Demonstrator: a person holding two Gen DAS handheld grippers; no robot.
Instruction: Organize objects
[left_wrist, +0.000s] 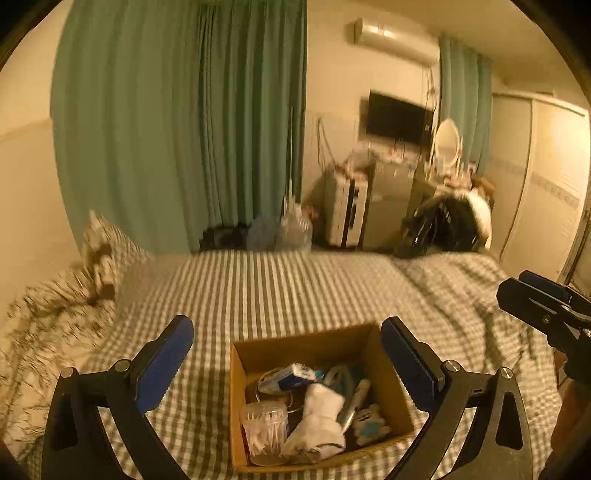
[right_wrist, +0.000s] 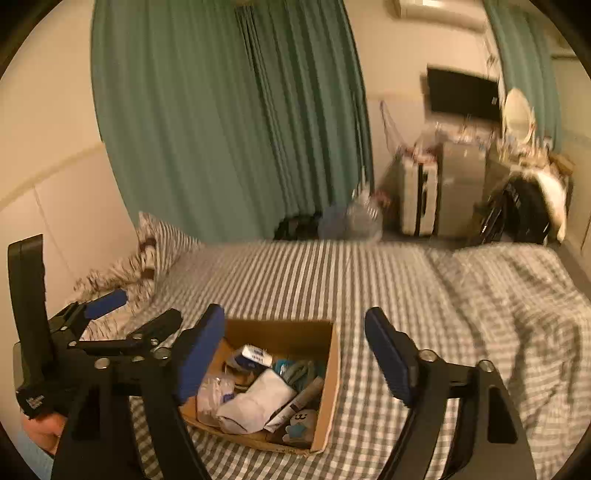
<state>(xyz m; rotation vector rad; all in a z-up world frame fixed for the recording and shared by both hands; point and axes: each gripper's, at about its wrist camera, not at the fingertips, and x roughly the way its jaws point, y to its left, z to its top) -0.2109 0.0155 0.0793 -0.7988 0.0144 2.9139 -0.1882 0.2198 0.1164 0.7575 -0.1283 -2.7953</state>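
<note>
A box (left_wrist: 317, 345) sits on the bed (left_wrist: 295, 288), holding a jar (left_wrist: 264, 424) left of a sock (left_wrist: 319, 417), with a pillow (left_wrist: 107, 243) far left.

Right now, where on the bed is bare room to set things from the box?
Bare bed lies beyond the box, toward the curtain, and right of it up to the rumpled blanket. The box is crammed. Both the left gripper and right gripper are open.

Cardboard box (right_wrist: 330, 373) of clutter on checked bedspread (right_wrist: 461, 314), jaws open
</note>
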